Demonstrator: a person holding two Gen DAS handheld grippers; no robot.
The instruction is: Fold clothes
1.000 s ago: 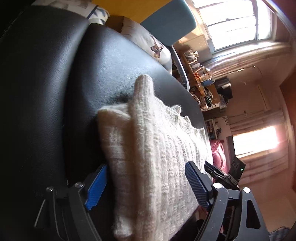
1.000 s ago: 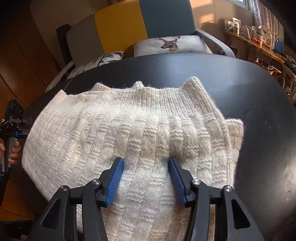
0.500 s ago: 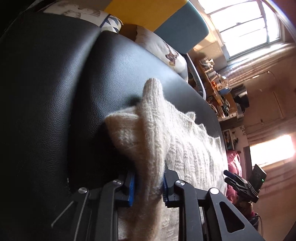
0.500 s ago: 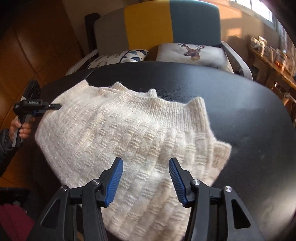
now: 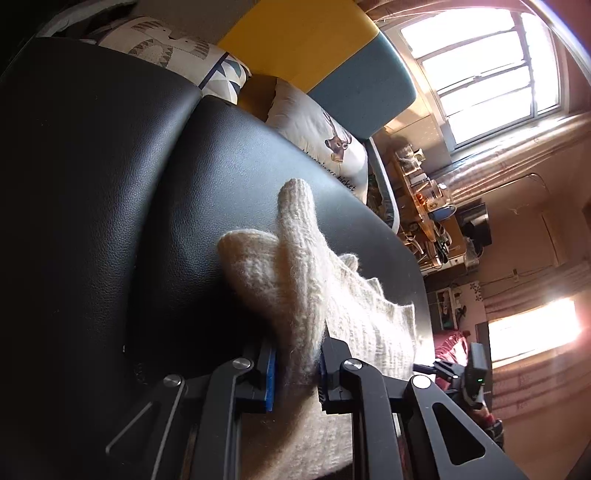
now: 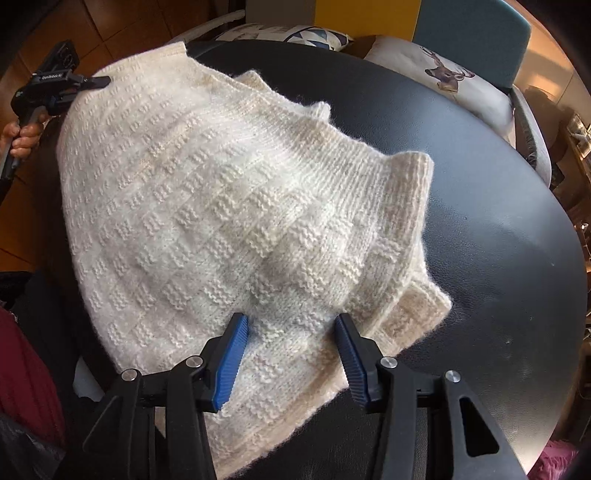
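While my left gripper [image 5: 295, 363] clamps the cream sweater [image 6: 229, 206] at the tabletop [image 6: 498, 229] edge, my right gripper [image 6: 291, 354] hangs open; I'd lift evenly.

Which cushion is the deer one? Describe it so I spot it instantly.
Start at the black padded surface where the cream knitted sweater lies. Past its far edge stands a yellow and teal chair back; the deer cushion leans below the teal part. Its stag's head sets it apart from the triangle-patterned cushion beside it.
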